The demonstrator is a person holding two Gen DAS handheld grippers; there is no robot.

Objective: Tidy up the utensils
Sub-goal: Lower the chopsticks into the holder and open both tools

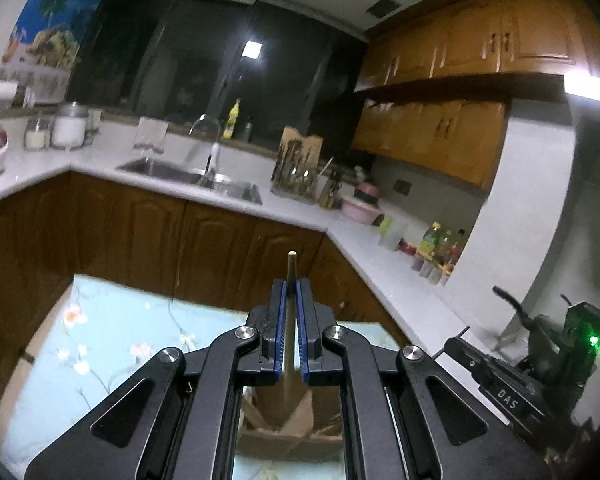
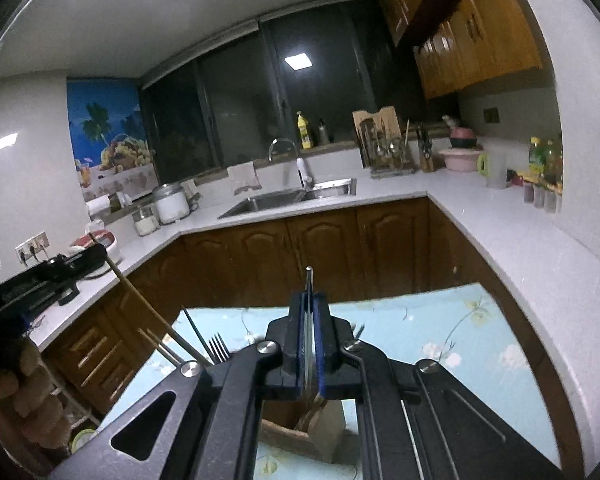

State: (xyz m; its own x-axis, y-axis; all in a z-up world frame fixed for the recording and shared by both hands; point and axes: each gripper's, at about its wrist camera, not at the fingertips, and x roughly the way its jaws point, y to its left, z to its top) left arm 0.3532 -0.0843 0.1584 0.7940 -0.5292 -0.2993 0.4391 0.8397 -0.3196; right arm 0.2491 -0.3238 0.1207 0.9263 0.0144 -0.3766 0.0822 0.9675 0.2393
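My left gripper (image 1: 291,286) is shut on a thin wooden utensil handle (image 1: 290,304) that stands upright between the blue pads, its tip above them. Below it sits a wooden utensil holder (image 1: 278,420) on the pale blue flowered tablecloth (image 1: 112,344). My right gripper (image 2: 309,298) is shut on a thin metal utensil (image 2: 308,280) held upright over the same wooden holder (image 2: 300,432). In the right wrist view the left gripper (image 2: 40,276) shows at the left with its wooden stick (image 2: 140,300). A fork (image 2: 219,346) and other utensils stick up near the holder.
A white L-shaped counter (image 2: 380,192) with a steel sink (image 2: 284,198), faucet, jars, a utensil rack (image 2: 384,148), pink bowls and bottles runs behind the table. Brown cabinets stand below and above. The right gripper body (image 1: 520,368) shows at the right of the left wrist view.
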